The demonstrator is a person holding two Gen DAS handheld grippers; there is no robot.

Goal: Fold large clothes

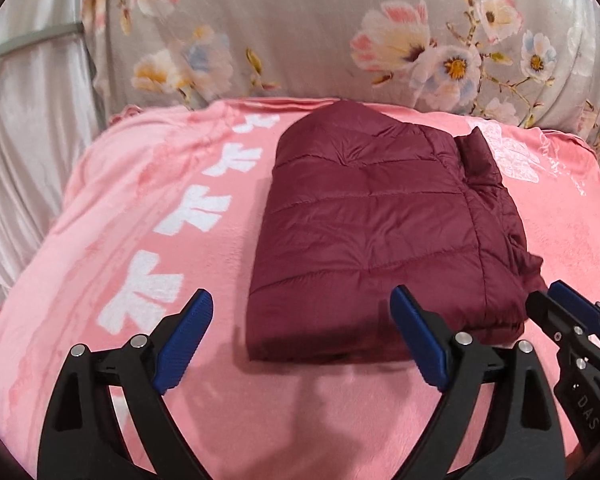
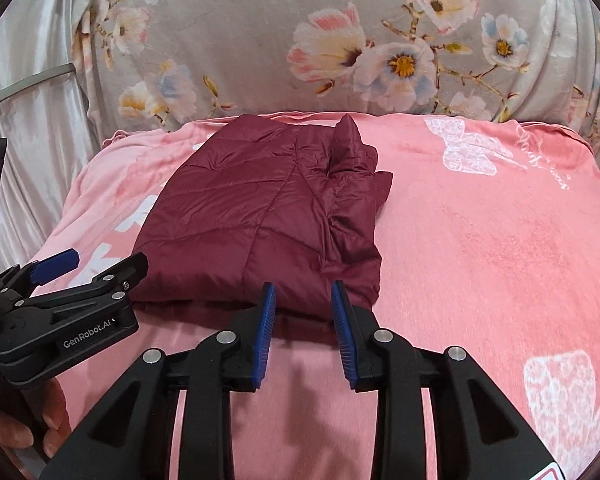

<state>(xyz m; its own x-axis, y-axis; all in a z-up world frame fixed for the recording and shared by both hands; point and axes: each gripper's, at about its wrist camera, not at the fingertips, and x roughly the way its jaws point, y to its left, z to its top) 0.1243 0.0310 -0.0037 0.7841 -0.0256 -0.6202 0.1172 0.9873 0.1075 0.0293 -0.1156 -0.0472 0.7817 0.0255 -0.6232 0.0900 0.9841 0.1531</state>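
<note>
A maroon quilted jacket [image 1: 376, 224] lies folded into a compact rectangle on a pink blanket [image 1: 140, 220]. It also shows in the right wrist view [image 2: 260, 220], with a sleeve or collar part bunched along its right side. My left gripper [image 1: 302, 316] is open wide and empty, just in front of the jacket's near edge. It also shows at the left of the right wrist view [image 2: 100, 262]. My right gripper [image 2: 303, 300] is partly open and empty, its tips at the jacket's near right corner. It also shows in the left wrist view [image 1: 556, 300].
The pink blanket [image 2: 480, 240] with white prints covers the surface. A grey floral-print fabric [image 2: 300, 40] rises behind it. Silvery draped cloth [image 1: 28, 140] hangs at the left. A hand [image 2: 48, 412] holds the left gripper.
</note>
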